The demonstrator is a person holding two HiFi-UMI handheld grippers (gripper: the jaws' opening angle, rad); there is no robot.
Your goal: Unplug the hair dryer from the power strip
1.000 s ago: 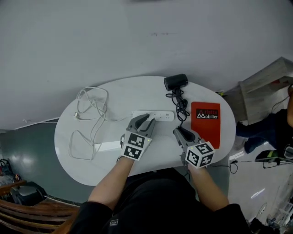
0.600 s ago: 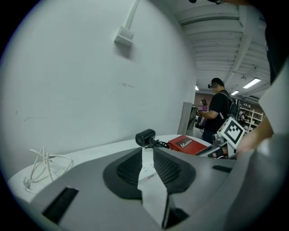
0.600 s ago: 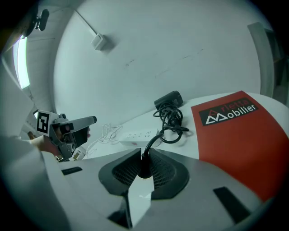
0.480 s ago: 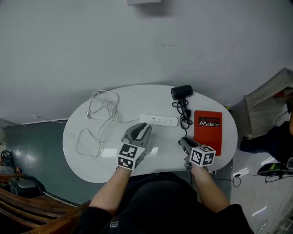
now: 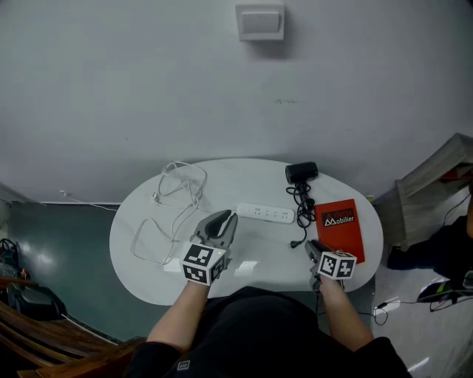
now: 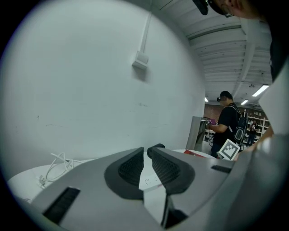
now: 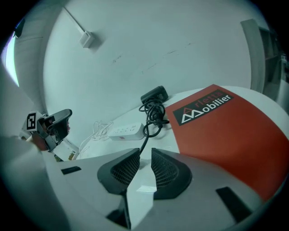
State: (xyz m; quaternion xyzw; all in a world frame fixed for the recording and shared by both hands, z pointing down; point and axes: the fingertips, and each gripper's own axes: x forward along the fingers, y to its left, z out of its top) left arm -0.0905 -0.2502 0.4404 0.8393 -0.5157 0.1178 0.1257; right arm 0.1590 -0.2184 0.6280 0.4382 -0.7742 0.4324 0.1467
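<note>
The white power strip [image 5: 264, 213] lies across the middle of the white oval table [image 5: 148, 258]. The black hair dryer [image 5: 301, 172] rests at the table's far edge, its black cord [image 5: 304, 201] coiled by the strip's right end. The cord's loose end [image 5: 294, 244] lies on the tabletop, apart from the strip, just in front of my right gripper [image 5: 313, 249]. In the right gripper view the cord [image 7: 153, 115] runs down toward the jaws [image 7: 144, 155], which stand almost together with nothing in them. My left gripper [image 5: 216, 227] hovers short of the strip, shut and empty [image 6: 145, 153].
A red booklet [image 5: 340, 227] lies at the table's right end. A loose white cable [image 5: 177, 184] loops over the left part. A wall box [image 5: 259, 21] hangs above. A wooden chair [image 5: 44, 332] stands lower left. A person [image 6: 230, 122] stands far behind.
Both grippers have drawn back from the power strip toward the table's near edge. The left one was at the strip a second ago. The cord's end now lies free.
</note>
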